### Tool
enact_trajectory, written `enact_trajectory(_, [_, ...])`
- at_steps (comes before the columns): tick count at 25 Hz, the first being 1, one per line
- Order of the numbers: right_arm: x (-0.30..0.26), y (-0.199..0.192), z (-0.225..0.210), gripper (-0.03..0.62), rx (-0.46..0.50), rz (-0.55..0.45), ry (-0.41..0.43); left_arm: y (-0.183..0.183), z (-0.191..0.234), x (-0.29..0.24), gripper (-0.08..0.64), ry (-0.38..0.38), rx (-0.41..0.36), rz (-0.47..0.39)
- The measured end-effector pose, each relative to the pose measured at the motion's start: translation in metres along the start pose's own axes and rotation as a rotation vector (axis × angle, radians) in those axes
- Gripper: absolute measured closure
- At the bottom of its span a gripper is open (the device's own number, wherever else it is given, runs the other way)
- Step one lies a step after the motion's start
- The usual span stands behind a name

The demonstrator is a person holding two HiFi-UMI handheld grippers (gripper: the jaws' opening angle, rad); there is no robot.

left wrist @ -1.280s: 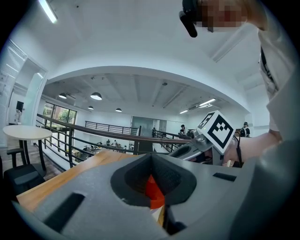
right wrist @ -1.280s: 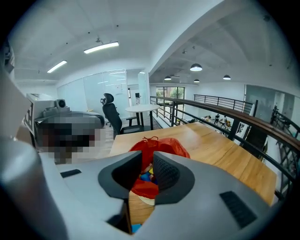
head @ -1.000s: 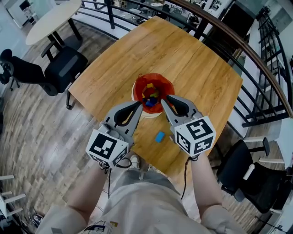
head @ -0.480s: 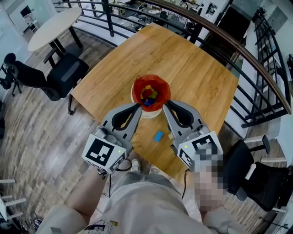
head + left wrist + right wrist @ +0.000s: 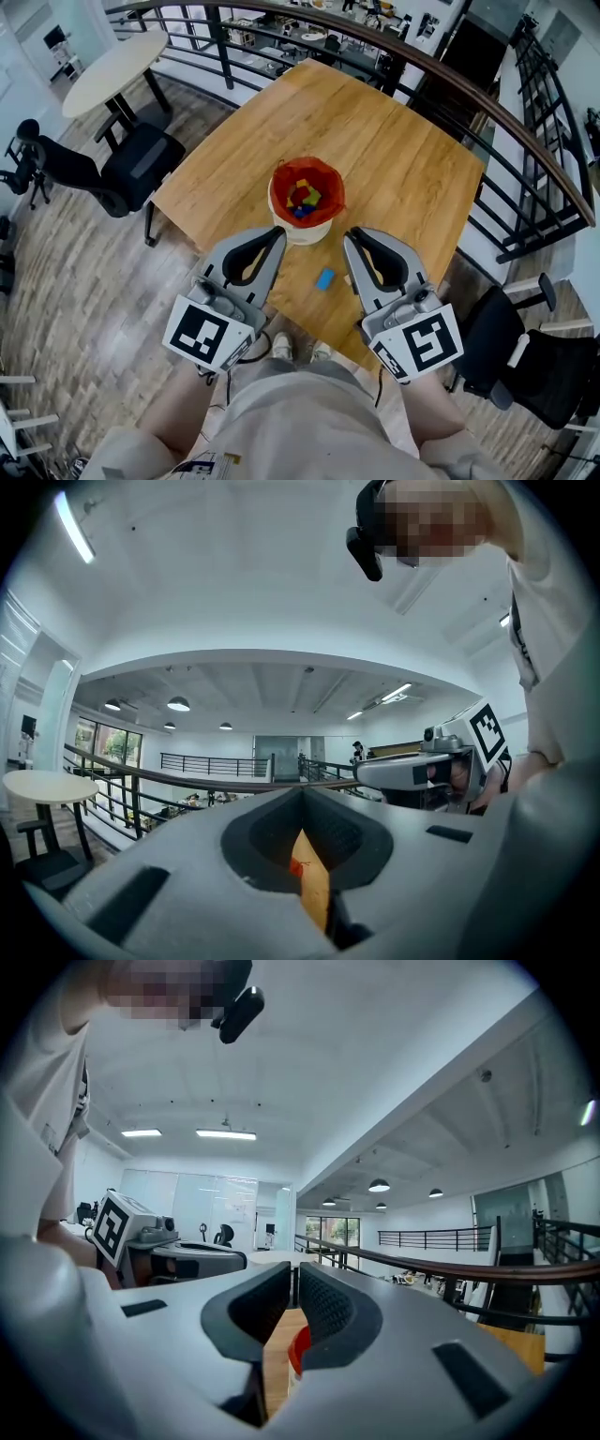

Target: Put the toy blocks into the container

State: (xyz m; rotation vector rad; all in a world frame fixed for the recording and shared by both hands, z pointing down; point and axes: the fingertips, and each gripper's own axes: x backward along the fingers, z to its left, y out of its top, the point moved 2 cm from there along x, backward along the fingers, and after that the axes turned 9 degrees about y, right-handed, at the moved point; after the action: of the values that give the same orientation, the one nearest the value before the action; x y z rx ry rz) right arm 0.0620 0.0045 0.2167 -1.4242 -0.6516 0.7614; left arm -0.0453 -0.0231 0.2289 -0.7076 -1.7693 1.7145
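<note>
A white container (image 5: 298,232) lined with a red bag stands mid-table on the wooden table (image 5: 394,150), with several coloured blocks (image 5: 303,198) inside. A blue block (image 5: 325,278) lies on the wood near the front edge, between the two grippers. My left gripper (image 5: 277,232) is shut and empty, a little short of the container's near left side. My right gripper (image 5: 352,234) sits off its near right side; its jaws have just been closing and stand together with nothing between them. In the right gripper view the red bag (image 5: 298,1346) shows below the jaws.
A black office chair (image 5: 131,164) stands left of the table and another (image 5: 525,366) at the right. A dark railing (image 5: 534,150) curves round the far and right sides. A round white table (image 5: 112,70) is at the far left.
Both grippers have drawn back from the container toward the person and risen. The container's opening, partly covered by their tips before, now shows fully.
</note>
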Motion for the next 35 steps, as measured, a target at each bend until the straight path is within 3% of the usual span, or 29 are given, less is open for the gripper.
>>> enact_trajectory(9, [0.029,0.003,0.021,0.555,-0.033,-0.072,-0.006,0.0,-0.023,0.019,0.548,-0.028,-0.022,-0.013])
enact_trajectory(17, [0.036,-0.005,0.033,0.555,-0.069,-0.071,-0.003,0.001,-0.029,0.019,0.548,-0.042,0.011,-0.013])
enact_trajectory(29, [0.044,-0.006,0.029,0.555,-0.053,-0.051,-0.021,0.001,-0.027,0.024,0.548,0.014,0.013,0.024])
enact_trajectory(35, [0.049,-0.004,0.029,0.555,-0.108,-0.066,-0.014,0.001,-0.029,0.029,0.548,0.013,0.016,0.022])
